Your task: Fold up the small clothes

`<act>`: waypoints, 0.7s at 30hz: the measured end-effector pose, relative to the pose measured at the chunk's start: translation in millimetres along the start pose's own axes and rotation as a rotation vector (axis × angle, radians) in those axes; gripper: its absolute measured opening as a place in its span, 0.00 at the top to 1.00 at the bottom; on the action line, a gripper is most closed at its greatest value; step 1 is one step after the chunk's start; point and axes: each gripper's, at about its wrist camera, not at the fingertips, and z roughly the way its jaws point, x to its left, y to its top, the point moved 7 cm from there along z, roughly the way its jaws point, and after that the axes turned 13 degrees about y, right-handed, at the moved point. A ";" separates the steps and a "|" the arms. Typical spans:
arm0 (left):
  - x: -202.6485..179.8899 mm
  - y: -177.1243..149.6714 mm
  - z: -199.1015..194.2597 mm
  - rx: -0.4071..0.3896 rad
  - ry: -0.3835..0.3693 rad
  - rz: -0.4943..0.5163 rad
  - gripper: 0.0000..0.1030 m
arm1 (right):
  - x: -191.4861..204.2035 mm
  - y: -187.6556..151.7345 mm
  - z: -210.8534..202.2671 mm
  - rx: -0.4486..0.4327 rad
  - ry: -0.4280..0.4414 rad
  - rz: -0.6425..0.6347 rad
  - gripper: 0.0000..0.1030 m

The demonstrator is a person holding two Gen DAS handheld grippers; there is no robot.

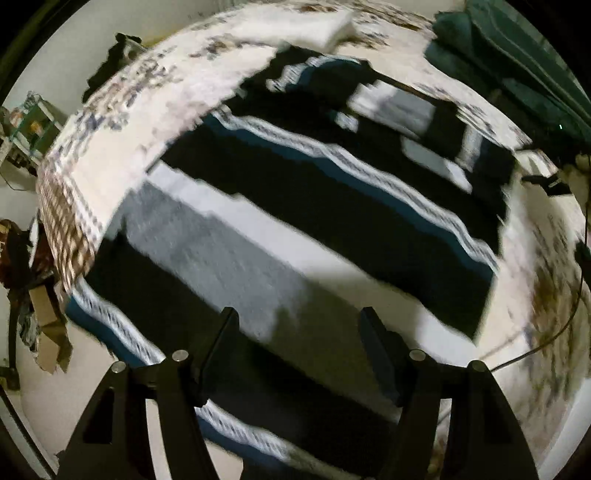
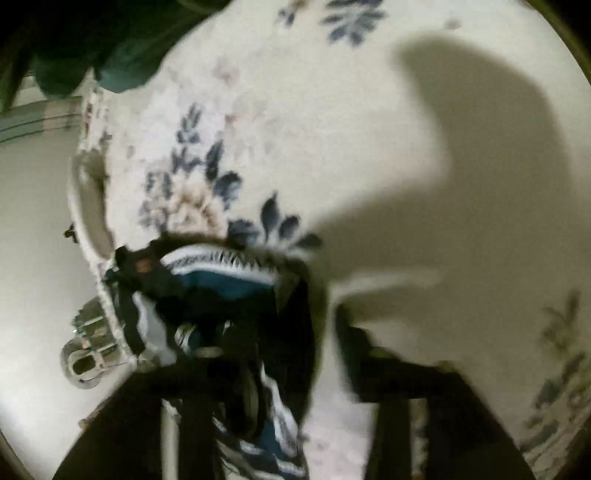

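Black, white and teal striped knit garment (image 1: 295, 206) lies flat on my floral bedspread (image 1: 129, 122), stripes running upper left to lower right beneath my released left tongs (image 1: 299, 328), nearer than my right tongs (image 2: 280, 343), unclenched beside its bunched edge (image 2: 221, 280).

Free room over flat striped garment (image 1: 295, 206); blocked far right by green fabric pile (image 1: 517, 55), far by white folded cloth (image 1: 295, 26).
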 end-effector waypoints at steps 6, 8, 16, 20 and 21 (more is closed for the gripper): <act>-66.2 -86.2 -7.8 0.121 -0.082 0.111 0.37 | -32.0 -40.1 -51.2 0.026 -0.009 0.002 0.39; -90.7 -109.2 2.5 0.162 -0.110 0.141 0.37 | -38.5 -43.9 -53.2 0.037 0.001 -0.009 0.39; -142.8 -129.1 40.8 0.113 -0.040 0.283 0.87 | -18.6 -11.5 17.0 0.043 0.163 0.024 0.39; -121.7 -112.5 25.3 0.062 -0.048 0.258 0.96 | -12.6 -4.1 43.3 0.030 0.185 0.048 0.53; -117.6 -108.9 19.0 0.049 -0.057 0.255 0.96 | -8.3 -5.0 45.5 0.019 0.174 0.033 0.87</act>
